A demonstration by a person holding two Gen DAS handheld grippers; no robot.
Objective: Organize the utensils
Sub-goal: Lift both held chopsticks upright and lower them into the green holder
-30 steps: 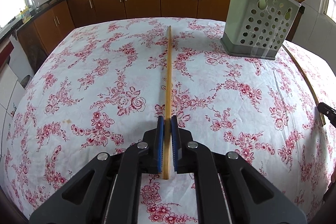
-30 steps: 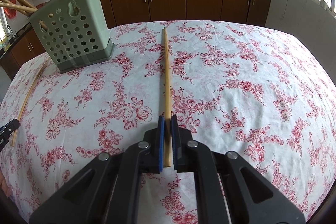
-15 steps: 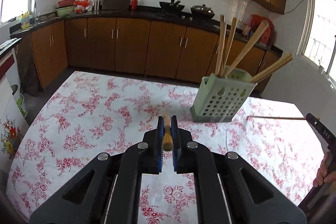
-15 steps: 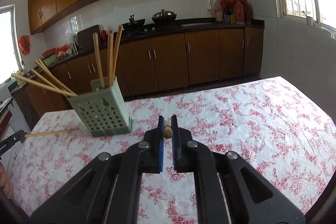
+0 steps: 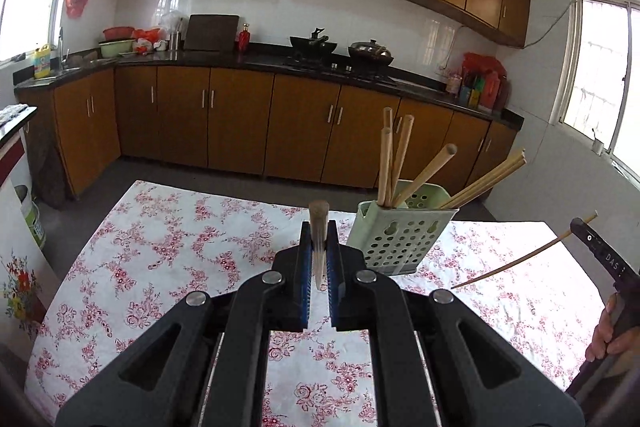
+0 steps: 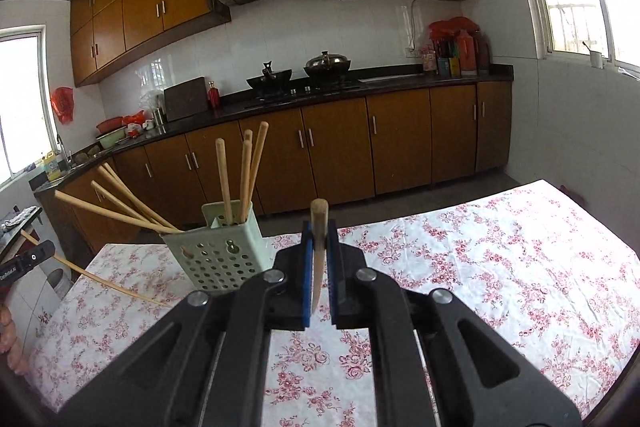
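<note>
In the left gripper (image 5: 319, 263) a chopstick (image 5: 319, 227) is clenched by the jaws, lifted clear of the table (image 5: 168, 251); a second chopstick (image 6: 319, 227) is pinched likewise in the right gripper (image 6: 319, 263), presumably for carrying to the holder. Beyond, toward the table's far edge, the green perforated holder (image 6: 224, 259) is seen, loaded with several upright and leaning chopsticks.
</note>
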